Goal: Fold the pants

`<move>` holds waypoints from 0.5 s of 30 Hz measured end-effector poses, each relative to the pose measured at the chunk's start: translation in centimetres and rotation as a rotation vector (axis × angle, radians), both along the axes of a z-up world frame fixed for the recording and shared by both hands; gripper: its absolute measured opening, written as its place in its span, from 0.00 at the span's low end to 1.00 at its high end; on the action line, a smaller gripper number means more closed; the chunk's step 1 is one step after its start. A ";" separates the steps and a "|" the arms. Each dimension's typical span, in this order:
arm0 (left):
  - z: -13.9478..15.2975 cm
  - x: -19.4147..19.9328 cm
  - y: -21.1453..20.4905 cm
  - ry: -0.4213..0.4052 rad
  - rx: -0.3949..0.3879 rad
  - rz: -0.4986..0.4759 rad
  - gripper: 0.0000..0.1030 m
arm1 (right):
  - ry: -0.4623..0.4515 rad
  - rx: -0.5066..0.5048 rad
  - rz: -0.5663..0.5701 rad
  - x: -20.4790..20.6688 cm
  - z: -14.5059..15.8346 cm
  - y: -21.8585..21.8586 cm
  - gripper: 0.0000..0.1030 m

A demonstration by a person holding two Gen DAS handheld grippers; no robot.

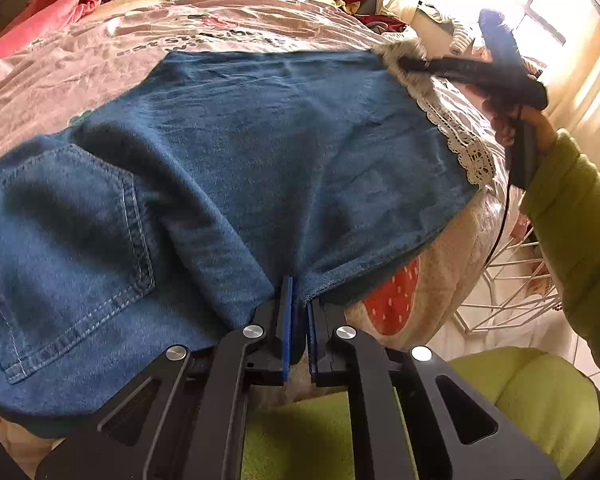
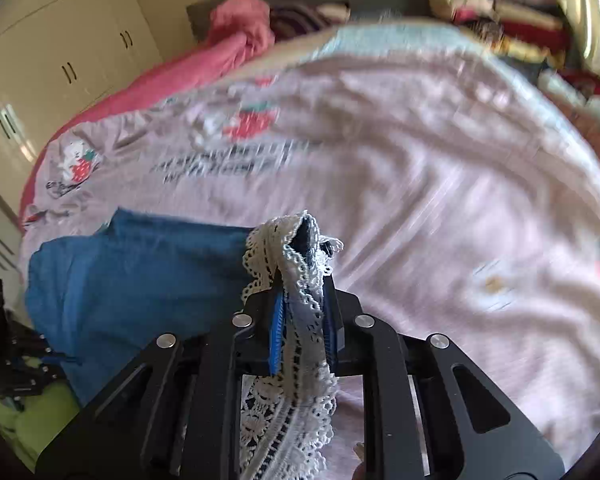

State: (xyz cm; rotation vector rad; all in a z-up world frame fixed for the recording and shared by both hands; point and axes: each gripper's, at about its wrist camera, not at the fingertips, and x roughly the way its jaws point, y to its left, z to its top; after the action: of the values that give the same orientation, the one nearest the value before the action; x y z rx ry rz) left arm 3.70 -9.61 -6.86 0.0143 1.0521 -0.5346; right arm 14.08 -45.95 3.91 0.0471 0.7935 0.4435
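Pants (image 1: 236, 152) lay flat on bed (image 1: 100, 64). Left gripper (image 1: 298, 320) pinched near edge; right gripper (image 2: 300, 304) clamped lace hem (image 2: 296, 248). Denim soft, weighty, likely droops; best held at hem corners.

Left gripper (image 1: 298, 312): black slotted linkage arms, round silver screws, blue finger pads. Right gripper (image 2: 302, 320): identical build (thin black cable trailing). Sleeve (image 1: 576, 220): padded, lime green.

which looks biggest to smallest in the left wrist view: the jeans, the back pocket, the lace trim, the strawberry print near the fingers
1. jeans
2. back pocket
3. lace trim and strawberry print: they look alike in area, and the strawberry is nearer the camera, so I won't rank them.
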 end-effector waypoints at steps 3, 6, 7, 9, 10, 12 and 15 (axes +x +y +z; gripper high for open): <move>0.3 0.3 -0.7 -0.008 0.001 -0.008 0.14 | -0.021 -0.059 -0.005 1.1 0.7 0.4 0.10; 0.2 0.3 -1.1 -0.010 0.004 -0.015 0.18 | 0.031 -0.158 -0.013 2.8 -1.3 1.3 0.10; 0.1 0.2 -1.1 -0.013 0.004 -0.015 0.18 | 0.046 -0.186 -0.011 3.2 -2.1 1.6 0.10; 0.1 0.0 -1.0 -0.013 -0.005 -0.019 0.20 | 0.052 -0.209 -0.019 3.5 -3.2 1.9 0.13; 0.2 -0.1 -1.0 -0.012 -0.007 -0.020 0.21 | 0.048 -0.202 -0.024 3.4 -3.2 1.7 0.13; 0.2 -0.4 -1.0 -0.012 -0.012 -0.031 0.27 | 0.040 -0.189 -0.063 3.2 -2.8 0.9 0.29; 0.8 -1.2 -0.9 -0.023 -0.025 -0.039 0.41 | 0.025 -0.141 -0.111 1.7 -1.1 -0.6 0.40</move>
State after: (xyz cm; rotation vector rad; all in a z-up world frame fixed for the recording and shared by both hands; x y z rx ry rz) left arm 2.53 -10.49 -6.06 0.0186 1.0245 -0.5822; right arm 15.79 -46.55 2.78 -0.0347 0.8408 0.2812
